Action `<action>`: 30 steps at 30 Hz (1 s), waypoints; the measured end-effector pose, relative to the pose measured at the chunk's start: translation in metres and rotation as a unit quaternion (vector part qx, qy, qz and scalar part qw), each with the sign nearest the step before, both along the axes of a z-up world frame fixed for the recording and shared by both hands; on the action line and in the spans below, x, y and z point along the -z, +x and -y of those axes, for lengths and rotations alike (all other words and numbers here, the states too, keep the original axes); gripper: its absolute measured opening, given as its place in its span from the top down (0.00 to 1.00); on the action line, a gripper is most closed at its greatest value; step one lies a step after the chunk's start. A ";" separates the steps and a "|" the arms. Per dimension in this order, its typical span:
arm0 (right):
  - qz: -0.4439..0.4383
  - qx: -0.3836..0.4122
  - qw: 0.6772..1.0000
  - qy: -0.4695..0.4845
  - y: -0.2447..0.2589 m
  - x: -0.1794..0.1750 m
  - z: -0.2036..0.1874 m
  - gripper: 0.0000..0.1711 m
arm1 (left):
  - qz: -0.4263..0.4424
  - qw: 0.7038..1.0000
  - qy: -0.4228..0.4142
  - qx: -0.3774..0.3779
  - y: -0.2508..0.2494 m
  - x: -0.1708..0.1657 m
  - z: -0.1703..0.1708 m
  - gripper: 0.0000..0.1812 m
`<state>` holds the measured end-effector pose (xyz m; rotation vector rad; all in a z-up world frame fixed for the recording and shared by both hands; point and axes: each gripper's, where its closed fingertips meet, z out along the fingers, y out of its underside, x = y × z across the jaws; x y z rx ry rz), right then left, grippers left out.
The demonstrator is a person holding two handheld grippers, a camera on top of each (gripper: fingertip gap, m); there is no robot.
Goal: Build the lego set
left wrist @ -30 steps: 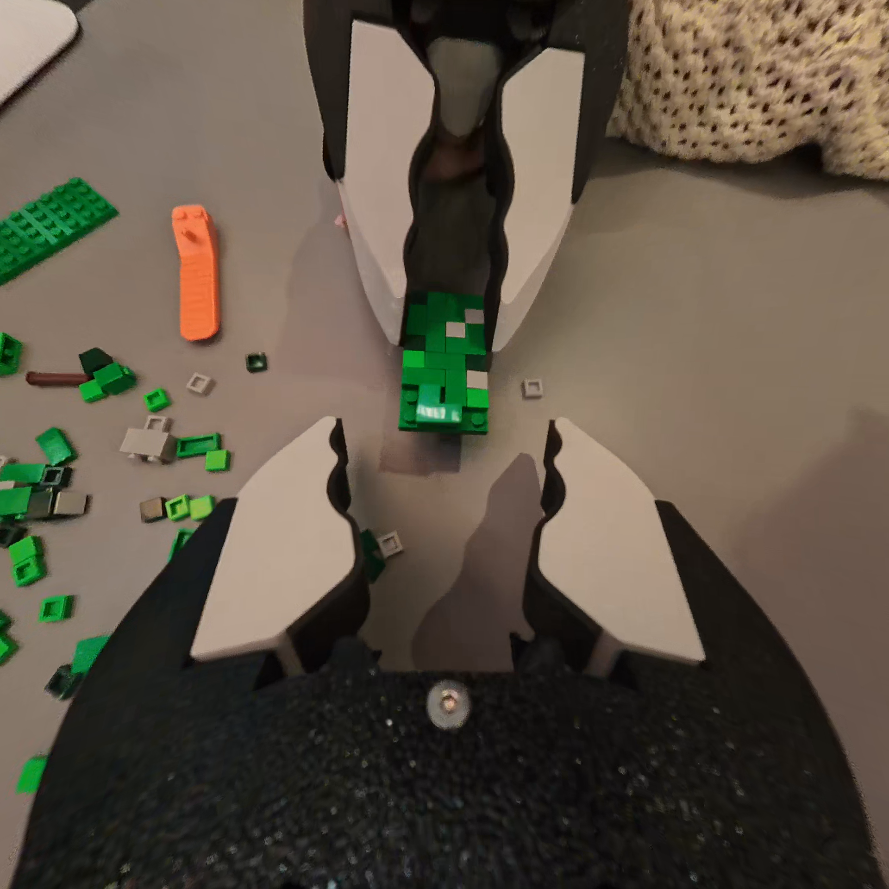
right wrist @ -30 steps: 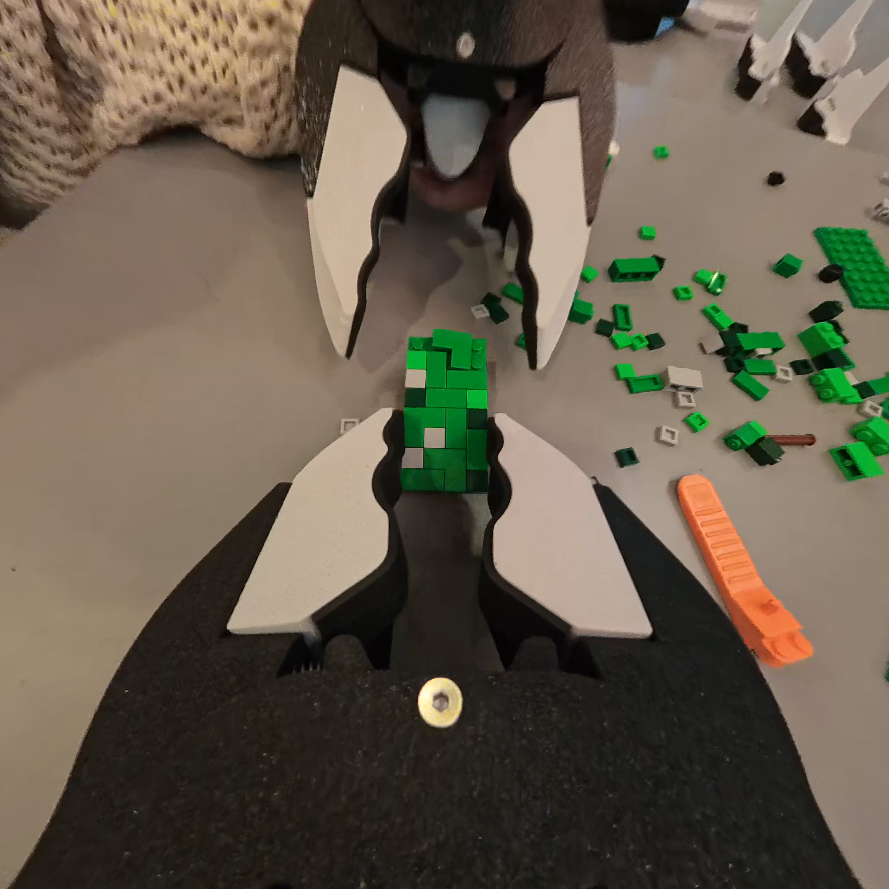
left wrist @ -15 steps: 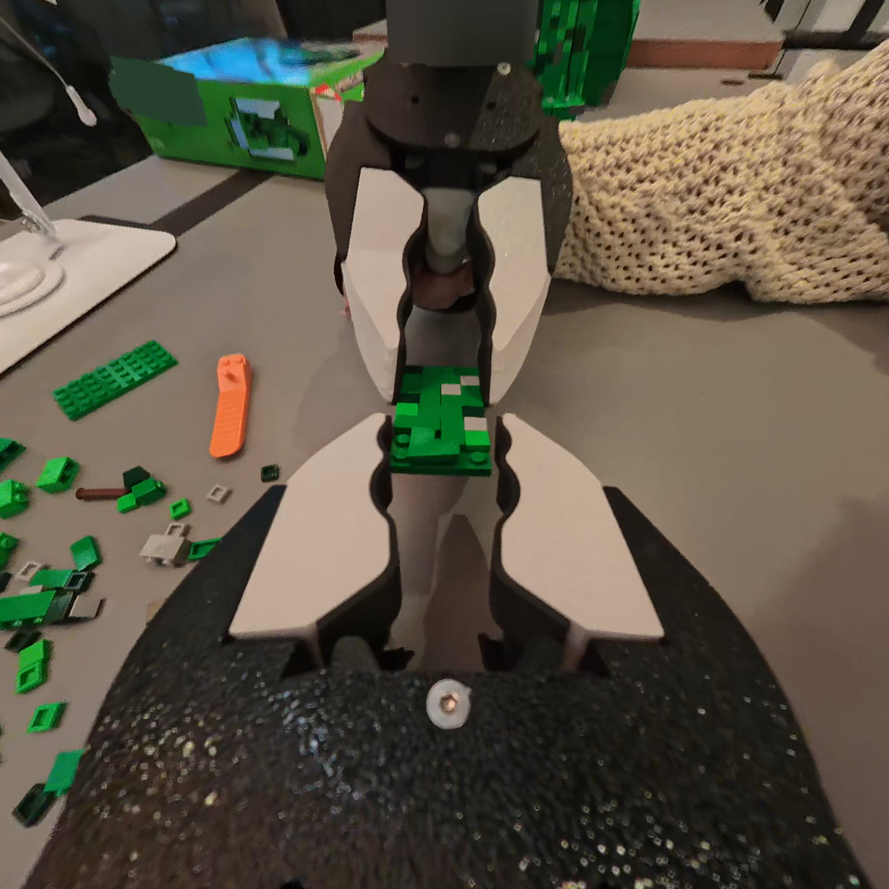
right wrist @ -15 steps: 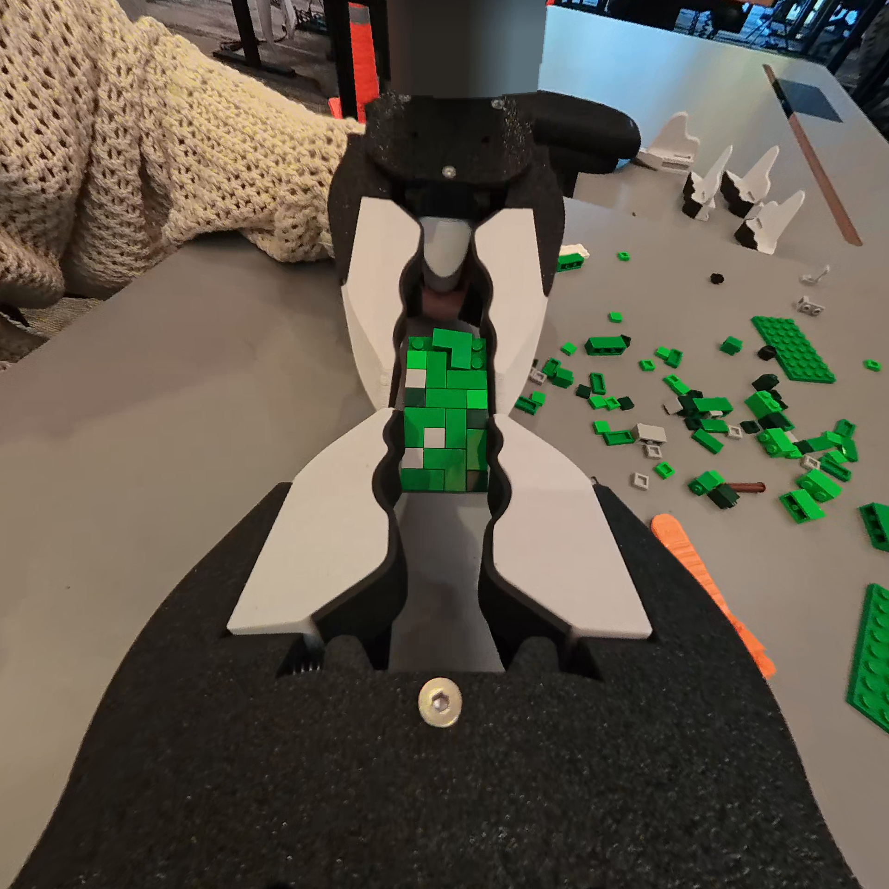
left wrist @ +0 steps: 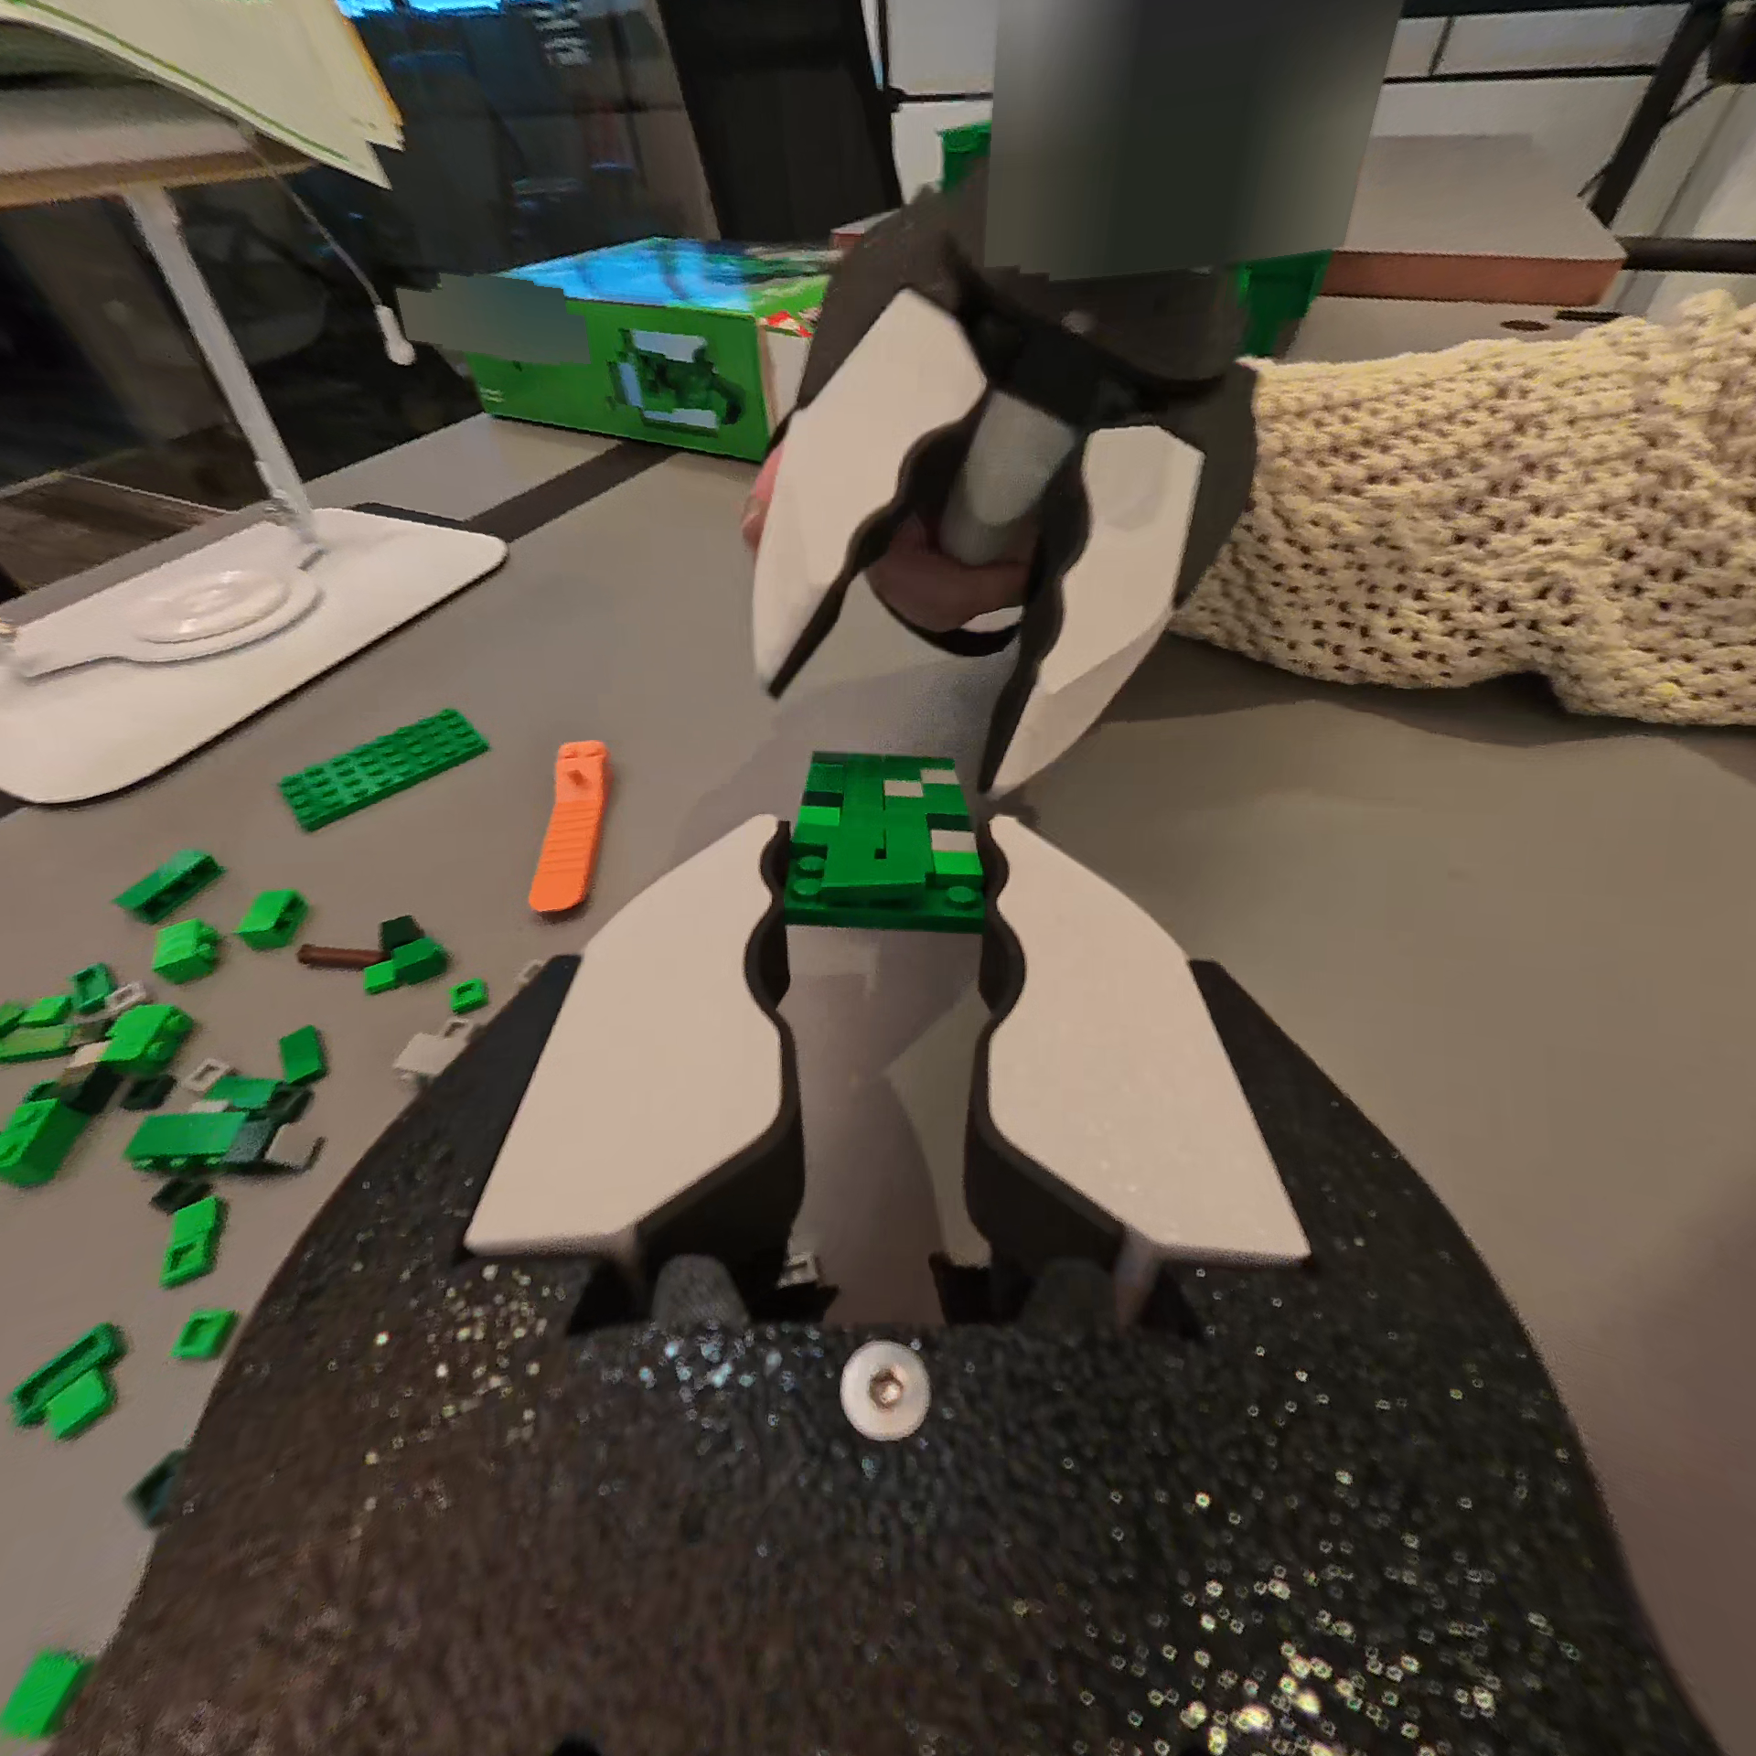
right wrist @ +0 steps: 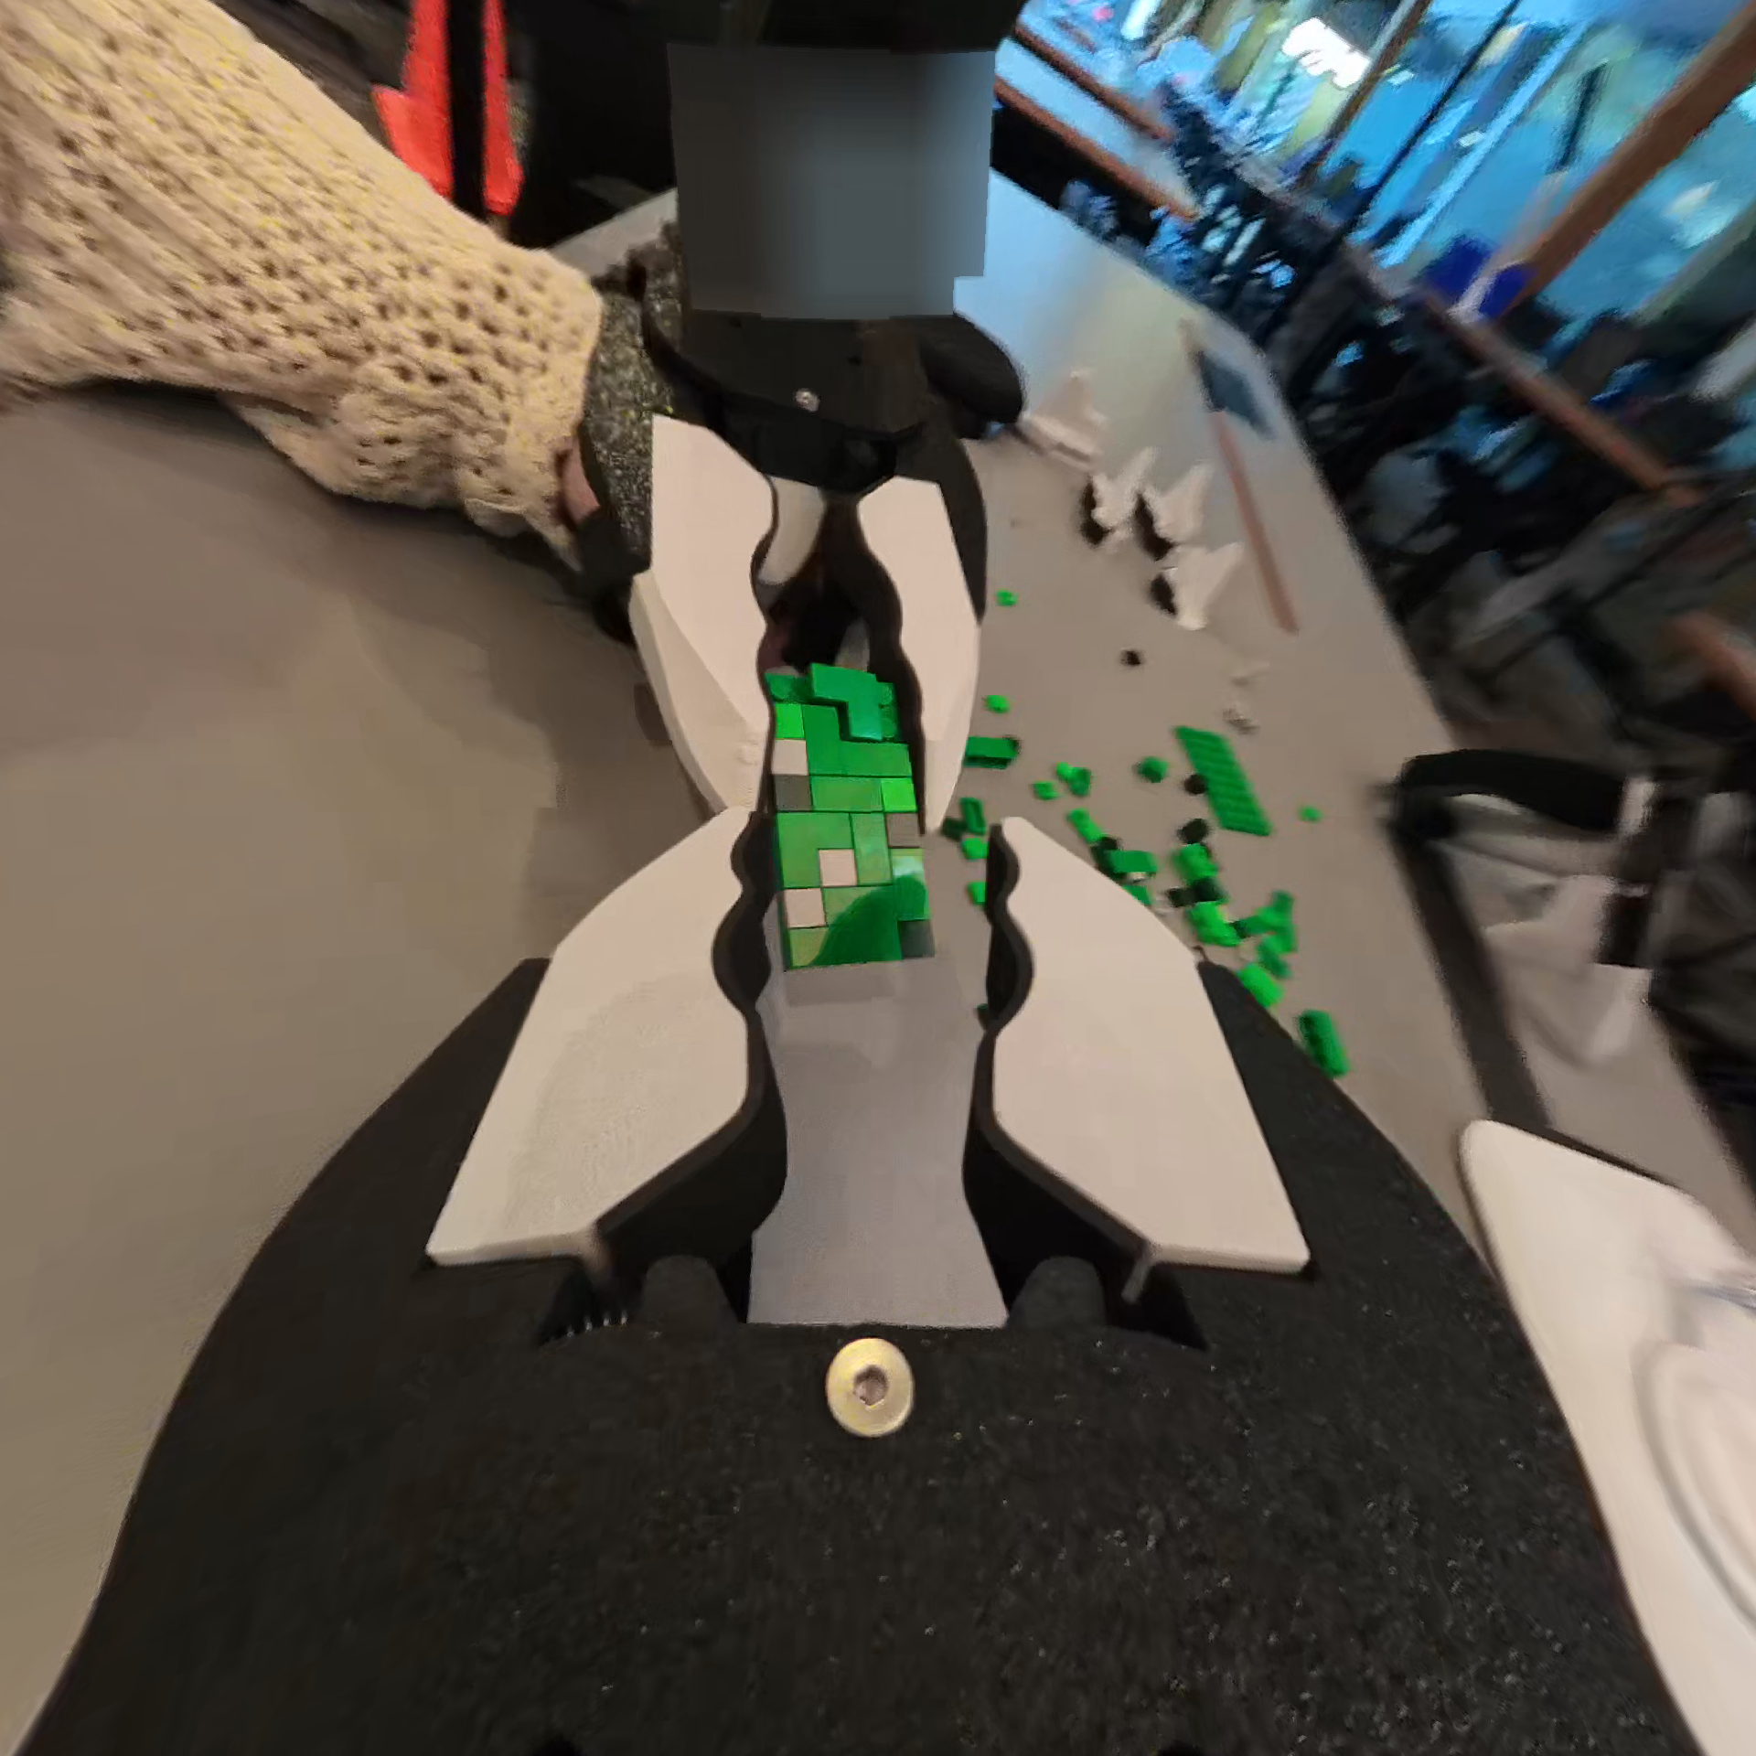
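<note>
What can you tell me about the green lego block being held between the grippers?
The green lego block is a small oblong assembly of plastic bricks, light and dark green with a few grey squares and studs at one end. It is lifted off the grey table, clamped at one end by the left gripper. The right gripper is open around its other end.

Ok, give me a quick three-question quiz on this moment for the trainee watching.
1. True or false: the right gripper is clamped on the green lego block.
2. Which one holds the block? A) the left gripper B) the right gripper C) neither
3. Fill in: in the left wrist view, the orange brick separator lies on the table to the ___ of the block.

Key: 1 false, its fingers stand apart beside the block; 2 A; 3 left.
</note>
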<state>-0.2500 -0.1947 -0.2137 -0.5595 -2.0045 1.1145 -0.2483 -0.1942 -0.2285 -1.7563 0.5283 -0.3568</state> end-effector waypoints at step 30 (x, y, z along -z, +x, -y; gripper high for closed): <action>-0.299 0.293 0.800 0.430 -0.021 -0.018 -0.024 0.96 | 0.024 0.995 0.073 -0.062 0.003 -0.027 -0.008 0.80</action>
